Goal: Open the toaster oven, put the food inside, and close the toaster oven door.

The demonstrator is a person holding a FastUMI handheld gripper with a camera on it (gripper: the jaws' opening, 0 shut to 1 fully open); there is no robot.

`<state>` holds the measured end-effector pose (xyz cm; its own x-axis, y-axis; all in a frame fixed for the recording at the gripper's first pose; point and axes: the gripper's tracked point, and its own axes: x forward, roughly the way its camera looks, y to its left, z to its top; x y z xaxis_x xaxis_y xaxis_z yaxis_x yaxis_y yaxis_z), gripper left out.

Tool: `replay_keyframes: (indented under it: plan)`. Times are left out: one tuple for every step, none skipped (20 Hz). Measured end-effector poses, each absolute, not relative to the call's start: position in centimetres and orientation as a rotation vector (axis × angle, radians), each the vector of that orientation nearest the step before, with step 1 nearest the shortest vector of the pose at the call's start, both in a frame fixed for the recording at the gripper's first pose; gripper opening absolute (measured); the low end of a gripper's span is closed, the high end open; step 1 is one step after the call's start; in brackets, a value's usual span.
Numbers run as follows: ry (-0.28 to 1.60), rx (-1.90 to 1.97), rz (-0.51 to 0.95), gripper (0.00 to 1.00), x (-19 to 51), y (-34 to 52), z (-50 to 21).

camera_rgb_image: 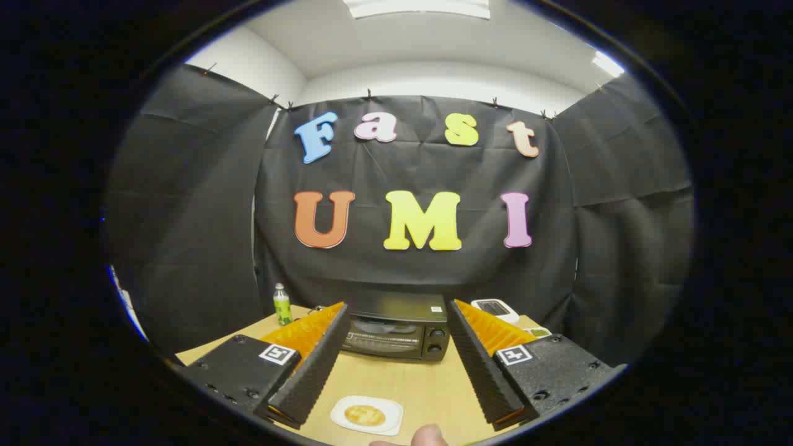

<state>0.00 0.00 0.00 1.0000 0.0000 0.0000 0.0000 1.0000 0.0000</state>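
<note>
Wide apart, gripper (396, 310) fingers empty, toaster oven (396, 331) beyond.

You have one oven (396, 326) beyond your spread jaws, one plate (367, 415) with one food piece (364, 414) between them, one bottle (282, 305), one white device (495, 309).

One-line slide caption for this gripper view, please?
Open gripper frames closed toaster oven; food on plate waits between its fingers.
</note>
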Motion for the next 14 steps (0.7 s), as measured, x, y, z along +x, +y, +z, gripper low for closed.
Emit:
replay_keyframes:
  plan:
    - [-0.002, -0.002, 0.002, 1.00, -0.03, 0.06, 0.04]
    - [-0.003, 0.000, 0.001, 1.00, -0.04, 0.03, 0.00]
    - [-0.005, 0.001, 0.000, 1.00, -0.01, 0.02, 0.08]
    - [-0.007, 0.001, -0.002, 1.00, -0.05, 0.03, 0.05]
    - [-0.007, 0.001, -0.005, 1.00, -0.03, -0.02, 0.18]
    - [-0.010, 0.003, -0.007, 1.00, -0.04, -0.05, 0.30]
    - [-0.010, 0.005, -0.008, 1.00, -0.08, -0.07, 0.33]
    - [-0.013, 0.005, -0.006, 1.00, -0.12, 0.06, 0.36]
    - [-0.013, 0.004, -0.007, 1.00, -0.16, 0.07, 0.36]
    - [-0.014, 0.003, -0.009, 1.00, -0.22, 0.02, 0.32]
    - [-0.012, 0.003, -0.011, 1.00, -0.25, 0.00, 0.31]
    - [-0.012, 0.003, -0.009, 1.00, -0.05, 0.10, 0.26]
    - [-0.011, 0.001, -0.012, 1.00, 0.06, 0.03, 0.26]
    - [-0.012, 0.002, -0.013, 1.00, -0.03, 0.00, 0.20]
